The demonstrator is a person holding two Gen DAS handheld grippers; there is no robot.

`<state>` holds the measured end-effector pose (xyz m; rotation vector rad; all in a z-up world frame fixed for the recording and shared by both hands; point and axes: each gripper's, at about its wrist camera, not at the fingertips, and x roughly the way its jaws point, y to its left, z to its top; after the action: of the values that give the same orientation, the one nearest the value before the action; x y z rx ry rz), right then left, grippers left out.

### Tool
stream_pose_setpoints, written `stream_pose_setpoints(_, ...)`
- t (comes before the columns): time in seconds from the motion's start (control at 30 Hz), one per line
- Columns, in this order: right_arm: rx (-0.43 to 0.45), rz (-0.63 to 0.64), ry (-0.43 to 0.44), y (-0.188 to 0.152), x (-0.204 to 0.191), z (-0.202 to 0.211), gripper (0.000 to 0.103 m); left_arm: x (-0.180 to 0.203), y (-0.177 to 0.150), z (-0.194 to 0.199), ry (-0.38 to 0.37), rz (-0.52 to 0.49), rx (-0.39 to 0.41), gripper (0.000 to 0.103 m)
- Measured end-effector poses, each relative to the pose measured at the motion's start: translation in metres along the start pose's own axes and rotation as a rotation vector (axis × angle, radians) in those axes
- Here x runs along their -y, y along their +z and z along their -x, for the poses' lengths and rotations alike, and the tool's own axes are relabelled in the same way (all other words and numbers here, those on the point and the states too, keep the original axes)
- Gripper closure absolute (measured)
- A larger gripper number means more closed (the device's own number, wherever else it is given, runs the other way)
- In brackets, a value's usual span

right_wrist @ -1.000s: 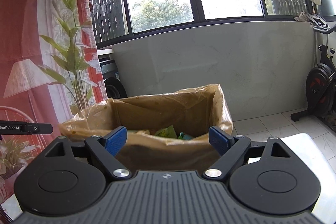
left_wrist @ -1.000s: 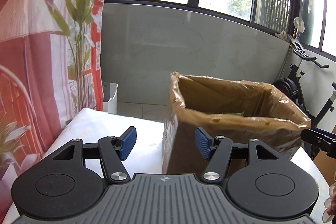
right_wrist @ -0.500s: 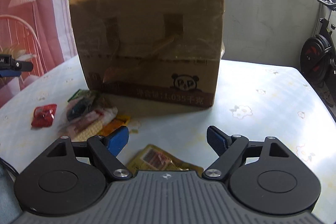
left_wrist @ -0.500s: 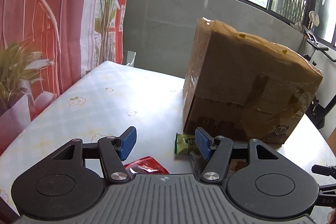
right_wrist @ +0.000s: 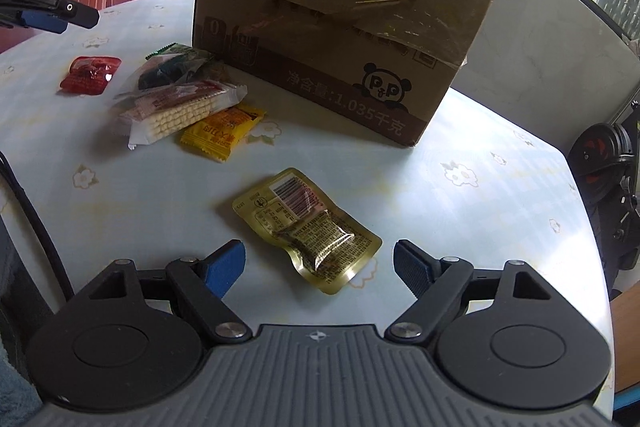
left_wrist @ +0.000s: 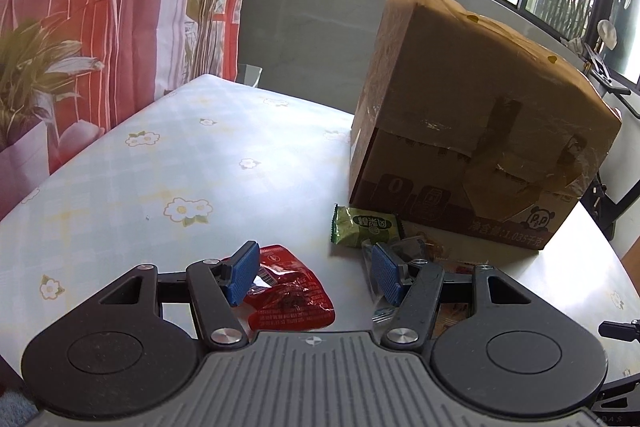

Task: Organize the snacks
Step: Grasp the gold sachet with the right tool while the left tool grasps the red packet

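Nearest, the right gripper (right_wrist: 319, 264) hangs wide open and empty over a gold packet (right_wrist: 306, 227) lying on the table (right_wrist: 480, 195); the left gripper (left_wrist: 310, 273) is half open, holding nothing, above a red packet (left_wrist: 290, 289); farther left lie wafers (right_wrist: 180, 109), a yellow packet (right_wrist: 222, 133) and a green packet (left_wrist: 366, 227); farthest stands the cardboard box (right_wrist: 348, 19).

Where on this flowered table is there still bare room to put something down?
The widest bare patch lies on the table between the curtain side and the cardboard box. Another stretch is open right of the gold packet, in front of the box's right corner. It is crowded at the box's front left, where the red packet, wafer pack and yellow packet cluster.
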<state>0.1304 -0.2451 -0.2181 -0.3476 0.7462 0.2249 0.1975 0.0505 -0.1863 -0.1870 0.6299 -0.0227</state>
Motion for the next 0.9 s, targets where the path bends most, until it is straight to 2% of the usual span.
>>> stream_pose_setpoints(0.1,-0.014,-0.015,-0.046,-0.001,0.009,-0.008,0.020,-0.003,-0.003,-0.002,0.006,0.013,-0.011,0.039)
stream_pose_setpoints(0.47,0.042,-0.021,0.003,0.013,0.021,-0.034,0.021,-0.009,-0.011,0.000,0.005,0.013,-0.016,0.039)
stream_pose_setpoints(0.57,0.037,-0.118,0.034,0.014,0.027,-0.038,0.030,-0.009,-0.012,0.001,0.002,0.010,-0.015,0.039)
stream_pose_setpoints(0.77,0.056,-0.260,0.078,0.006,0.035,-0.039,0.038,-0.006,-0.014,-0.004,0.005,0.007,-0.031,0.039)
stream_pose_setpoints(0.8,0.061,-0.254,0.072,0.006,0.033,-0.038,0.044,-0.006,-0.015,-0.005,0.002,0.004,-0.034,0.039)
stream_pose_setpoints(0.9,0.067,-0.238,0.079,0.009,0.030,-0.038,0.045,-0.006,-0.016,-0.004,0.005,-0.001,-0.035,0.039)
